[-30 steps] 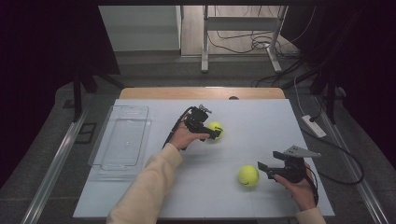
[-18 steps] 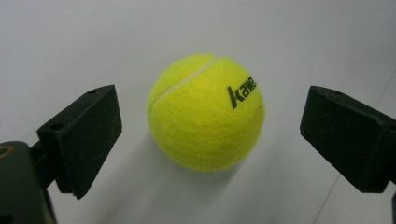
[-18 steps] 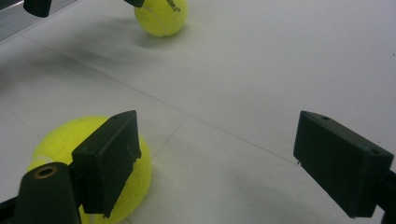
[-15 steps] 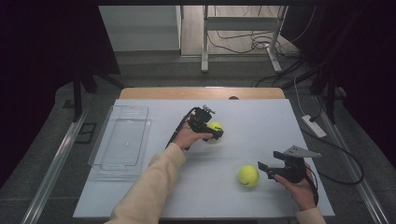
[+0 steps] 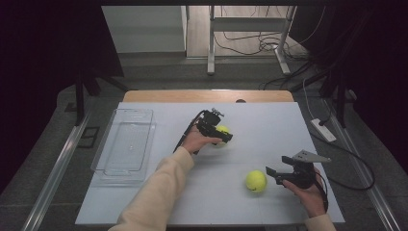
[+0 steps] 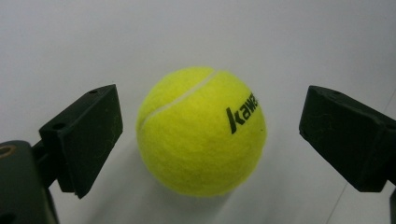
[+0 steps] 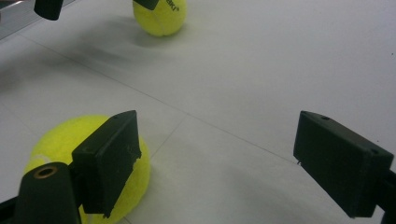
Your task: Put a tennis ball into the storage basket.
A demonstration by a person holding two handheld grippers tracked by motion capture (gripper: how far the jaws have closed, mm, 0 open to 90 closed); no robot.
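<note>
White table (image 5: 269,120) with a wooden far edge. On it: clear plastic tray (image 5: 124,144) at left, two tennis balls (image 5: 255,181), well apart.

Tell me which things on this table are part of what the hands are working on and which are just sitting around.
Part of the job:
- far tennis ball, between the open jaws of the left hand-held gripper, which have just been closing; pads not touching it
- near tennis ball, beside the right hand-held gripper

Just lying about:
- clear plastic tray
- white power strip on the floor

In the right gripper view, the far tennis ball (image 7: 160,18) is cut off by the top edge, and a black finger (image 7: 109,161) hides part of the near tennis ball (image 7: 60,140).
</note>
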